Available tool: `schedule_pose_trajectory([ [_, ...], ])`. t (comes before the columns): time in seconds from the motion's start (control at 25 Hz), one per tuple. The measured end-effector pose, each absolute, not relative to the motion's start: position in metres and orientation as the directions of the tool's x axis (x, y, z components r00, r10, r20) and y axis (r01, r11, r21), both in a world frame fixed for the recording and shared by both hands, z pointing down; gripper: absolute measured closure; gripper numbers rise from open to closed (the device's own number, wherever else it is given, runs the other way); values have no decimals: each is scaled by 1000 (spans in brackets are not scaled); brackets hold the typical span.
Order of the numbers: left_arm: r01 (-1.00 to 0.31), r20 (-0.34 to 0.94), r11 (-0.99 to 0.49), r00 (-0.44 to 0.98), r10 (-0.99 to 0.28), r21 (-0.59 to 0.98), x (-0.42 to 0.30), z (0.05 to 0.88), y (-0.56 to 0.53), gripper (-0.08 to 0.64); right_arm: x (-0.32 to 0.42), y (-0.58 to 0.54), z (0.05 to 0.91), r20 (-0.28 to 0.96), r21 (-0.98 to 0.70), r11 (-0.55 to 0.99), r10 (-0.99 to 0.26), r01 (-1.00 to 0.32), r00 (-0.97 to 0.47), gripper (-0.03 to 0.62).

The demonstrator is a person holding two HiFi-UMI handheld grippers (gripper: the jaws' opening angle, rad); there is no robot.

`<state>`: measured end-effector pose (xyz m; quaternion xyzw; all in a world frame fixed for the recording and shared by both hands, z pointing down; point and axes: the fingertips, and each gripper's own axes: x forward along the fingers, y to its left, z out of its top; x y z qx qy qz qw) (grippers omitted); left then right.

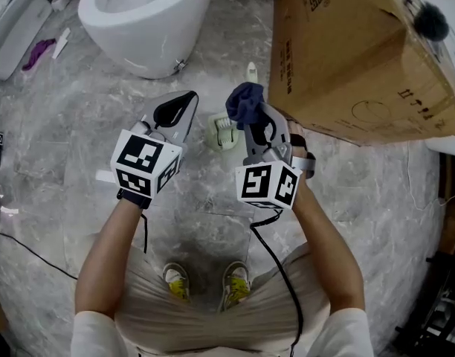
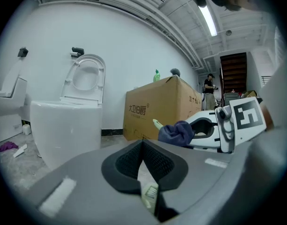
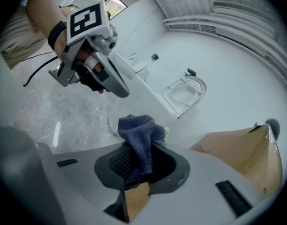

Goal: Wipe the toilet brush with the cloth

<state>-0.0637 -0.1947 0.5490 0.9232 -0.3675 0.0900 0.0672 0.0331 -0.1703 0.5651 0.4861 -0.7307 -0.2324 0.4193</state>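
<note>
We see the cloth (image 3: pixel 139 135) as dark blue terry, nubbly and matt, pinched in the right gripper (image 3: pixel 139 161). That gripper's shell is smooth matt grey plastic, and its pads are black and finely ribbed. The left gripper (image 2: pixel 143 144) has the same matt shell and meshed black pads. In the head view, the toilet (image 1: pixel 146 21) at eleven o'clock is glossy white with bright highlights. The box (image 1: pixel 361 58) at two o'clock is plain brown cardboard, dull and creased. The floor (image 1: pixel 79 117) looks like polished grey veined stone. The toilet brush (image 1: pixel 224 131), just above centre, looks like pale, smooth plastic.
</note>
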Motion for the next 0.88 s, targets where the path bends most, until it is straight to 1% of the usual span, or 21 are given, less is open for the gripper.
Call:
schedule_pose_trajectory([
  [0.24, -686, 211, -724, 720, -662, 69, -60, 548, -196, 561, 47, -173, 537, 268, 725, 311, -949, -614, -165, 520],
  [0.4, -687, 201, -721, 722, -662, 88, -61, 547, -200, 561, 49, -169, 537, 238, 664, 284, -957, -691, -165, 520],
  [0.56, -689, 186, -719, 721, -667, 94, -58, 541, -205, 561, 50, -165, 559, 284, 618, 328, -941, -714, -186, 520],
  [0.72, -681, 179, -725, 730, -660, 101, -50, 539, -205, 561, 49, -162, 579, 345, 533, 404, -906, -743, -244, 520],
  [0.88, -679, 184, -728, 731, -657, 97, -48, 540, -204, 561, 48, -159, 599, 402, 516, 442, -881, -733, -248, 520],
])
